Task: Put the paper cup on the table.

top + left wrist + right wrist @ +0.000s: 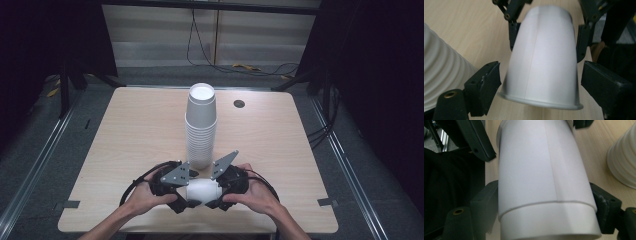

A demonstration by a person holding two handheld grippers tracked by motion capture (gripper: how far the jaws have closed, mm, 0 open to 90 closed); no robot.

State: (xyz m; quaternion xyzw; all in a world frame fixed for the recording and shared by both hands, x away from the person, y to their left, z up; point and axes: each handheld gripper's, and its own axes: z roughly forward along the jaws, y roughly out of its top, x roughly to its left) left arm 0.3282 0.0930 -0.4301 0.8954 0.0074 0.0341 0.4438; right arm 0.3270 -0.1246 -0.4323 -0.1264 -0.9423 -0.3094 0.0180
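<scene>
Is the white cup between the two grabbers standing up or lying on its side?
On its side. The white cup lies level between the left gripper and right gripper, unlike the upright cup stack.

White cup (544, 65) between claw (540, 82) jaws

cup (203, 189): white | cup stack (201, 125): white, ribbed | table (130, 130): pale wood

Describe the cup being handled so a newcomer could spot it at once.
On the wooden table, find the tall stack of white cups. Just in front of it, between the left gripper and right gripper, is a white cup. Unlike the stack, it lies sideways, off the table.
</scene>
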